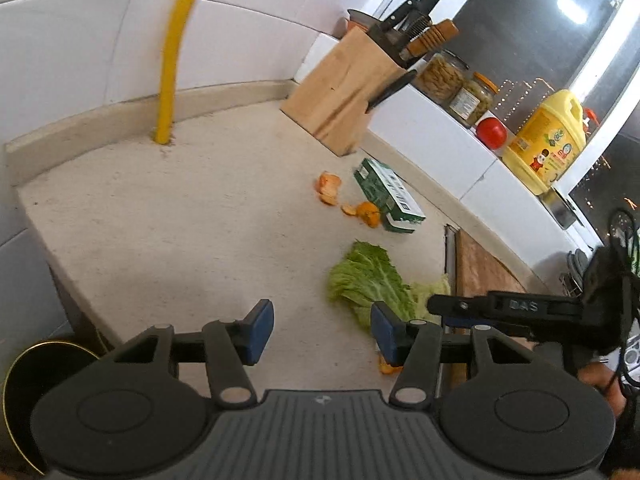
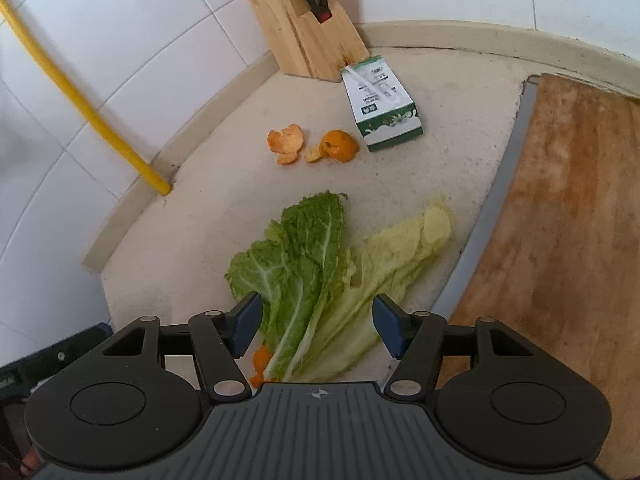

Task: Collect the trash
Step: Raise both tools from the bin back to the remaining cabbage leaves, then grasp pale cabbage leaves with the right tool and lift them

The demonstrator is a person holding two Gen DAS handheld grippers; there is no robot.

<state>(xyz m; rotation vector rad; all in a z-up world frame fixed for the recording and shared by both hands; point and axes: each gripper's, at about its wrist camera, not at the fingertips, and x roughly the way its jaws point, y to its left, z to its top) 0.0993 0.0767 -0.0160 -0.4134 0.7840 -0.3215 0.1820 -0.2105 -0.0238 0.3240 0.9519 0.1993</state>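
Cabbage leaves (image 2: 304,276) flat on counter; orange peels (image 2: 286,144) beyond; milk carton (image 2: 380,104) on side.

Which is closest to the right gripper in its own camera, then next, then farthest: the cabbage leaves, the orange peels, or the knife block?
1. Cabbage leaves, lying between the right gripper fingers.
2. Orange peels, mid-counter.
3. Knife block, against the back wall.

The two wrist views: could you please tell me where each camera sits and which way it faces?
Left wrist: on the left gripper, angled down across the counter toward the knife block and window ledge; its open jaws, the right gripper and a hand show.
Right wrist: on the right gripper, tilted down over the cabbage leaves; its open jaws show.
Shared: leaves, orange peels, carton, knife block, yellow pipe, cutting board.
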